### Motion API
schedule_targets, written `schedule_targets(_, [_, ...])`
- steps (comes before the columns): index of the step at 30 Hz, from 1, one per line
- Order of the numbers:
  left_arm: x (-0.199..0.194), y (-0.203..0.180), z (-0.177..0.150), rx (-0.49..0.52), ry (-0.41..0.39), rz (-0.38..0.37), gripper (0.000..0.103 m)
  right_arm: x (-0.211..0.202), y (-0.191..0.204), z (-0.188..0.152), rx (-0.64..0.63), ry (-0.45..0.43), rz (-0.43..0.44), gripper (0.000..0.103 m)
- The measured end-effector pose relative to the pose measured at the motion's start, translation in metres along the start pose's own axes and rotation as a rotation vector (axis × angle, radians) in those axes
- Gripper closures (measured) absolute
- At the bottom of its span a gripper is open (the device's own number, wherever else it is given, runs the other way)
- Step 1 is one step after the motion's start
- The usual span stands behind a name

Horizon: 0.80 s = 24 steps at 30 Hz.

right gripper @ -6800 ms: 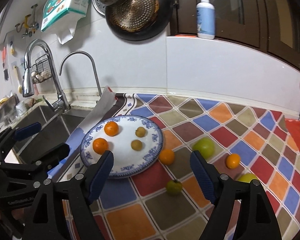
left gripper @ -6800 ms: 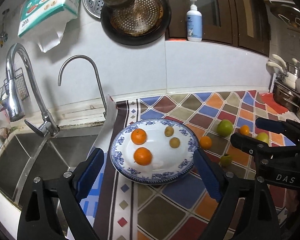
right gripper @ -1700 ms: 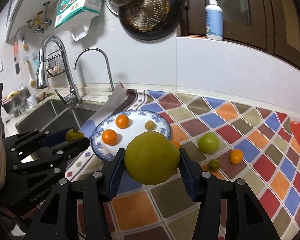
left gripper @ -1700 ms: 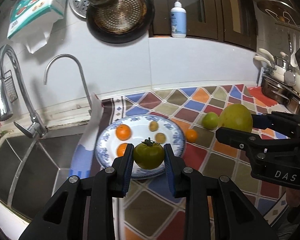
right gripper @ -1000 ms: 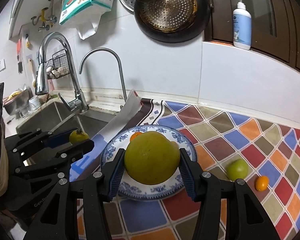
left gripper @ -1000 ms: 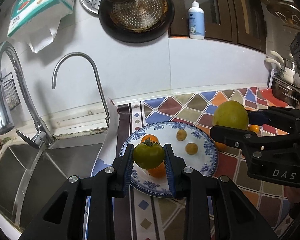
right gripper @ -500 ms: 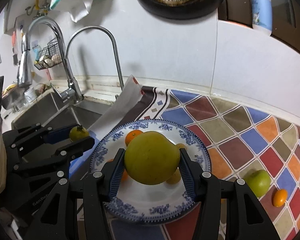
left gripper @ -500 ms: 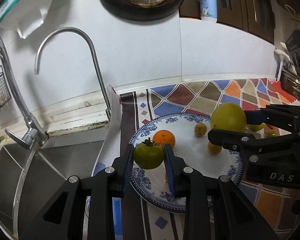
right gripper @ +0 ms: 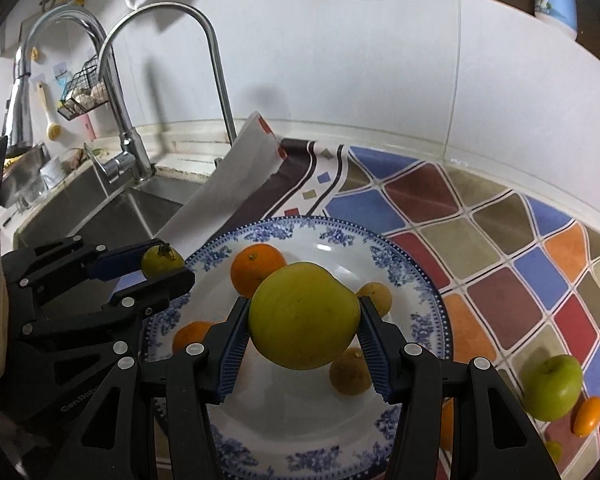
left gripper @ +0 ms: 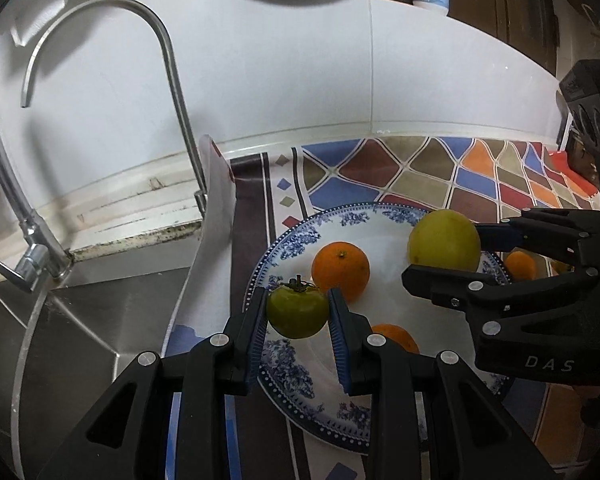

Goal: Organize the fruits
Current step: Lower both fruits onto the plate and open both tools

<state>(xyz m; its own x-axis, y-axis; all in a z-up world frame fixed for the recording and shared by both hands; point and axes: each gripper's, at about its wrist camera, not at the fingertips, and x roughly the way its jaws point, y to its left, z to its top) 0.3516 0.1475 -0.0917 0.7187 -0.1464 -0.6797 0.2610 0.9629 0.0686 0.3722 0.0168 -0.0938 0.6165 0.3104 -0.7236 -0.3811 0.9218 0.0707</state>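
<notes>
Left gripper [left gripper: 297, 312] clamps green persimmon [left gripper: 297, 311] over plate [left gripper: 300, 364] rim.

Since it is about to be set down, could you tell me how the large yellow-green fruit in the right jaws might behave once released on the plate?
The large yellow-green fruit looks round and smooth, so it will probably roll. The plate dishes toward its middle, likely drawing it against the oranges. It bulges beyond the right gripper pads, so it may be fairly heavy.

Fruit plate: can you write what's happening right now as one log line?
left gripper: shut on green fruit | right gripper: shut on yellow fruit | both above plate | on plate: oranges
</notes>
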Motion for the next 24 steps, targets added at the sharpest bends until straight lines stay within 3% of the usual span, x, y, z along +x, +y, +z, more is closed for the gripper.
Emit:
schedule_targets(8, [0.009, -0.003, -0.002, 0.011, 0.019, -0.025, 0.073, 0.012, -0.004, 0.000, 0.010, 0.019, 0.006, 0.050])
schedule_targets(11, [0.007, -0.003, -0.001, 0.005, 0.019, -0.022, 0.063, 0.008, -0.005, 0.001, 0.018, -0.003, -0.004, 0.049])
schedule_targets(16, [-0.002, -0.001, 0.001, -0.022, 0.013, -0.013, 0.060, -0.004, -0.006, 0.003, 0.012, -0.030, -0.044, 0.046])
schedule_targets(24, [-0.033, -0.009, 0.002, -0.047, -0.030, 0.004, 0.044, -0.037, -0.010, -0.004, 0.043, -0.067, -0.077, 0.043])
